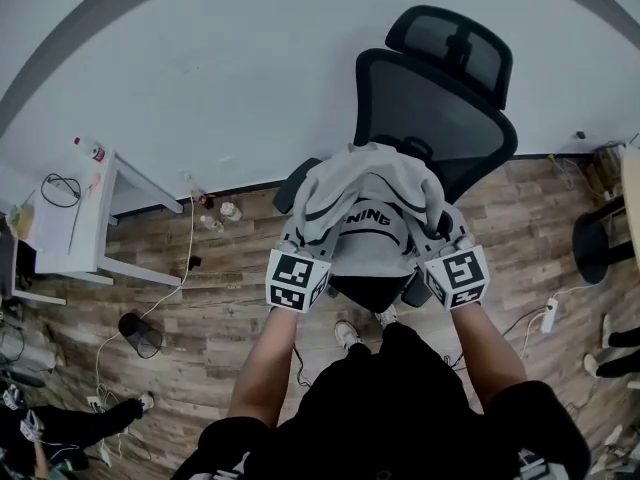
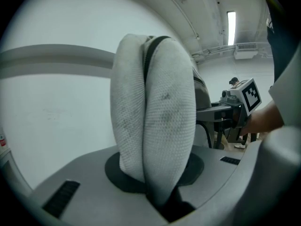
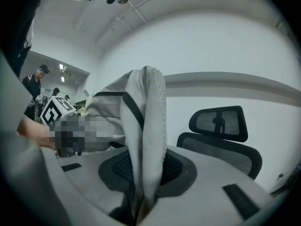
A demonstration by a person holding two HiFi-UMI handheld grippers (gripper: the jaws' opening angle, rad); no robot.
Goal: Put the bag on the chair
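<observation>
white desk, power strip, wood floor

We clamp an upright fold of the grey mesh bag in our left tongs, before a white wall.

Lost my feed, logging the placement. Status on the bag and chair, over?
Left gripper shut on grey bag, right gripper shut on it too. Bag held over office chair seat; touchdown not visible. Nothing seen blocking.

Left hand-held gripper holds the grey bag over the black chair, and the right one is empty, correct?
No: the right hand-held gripper is shut on the grey bag too, as the right gripper view shows. The left hand-held gripper holds it over the black chair.
</observation>
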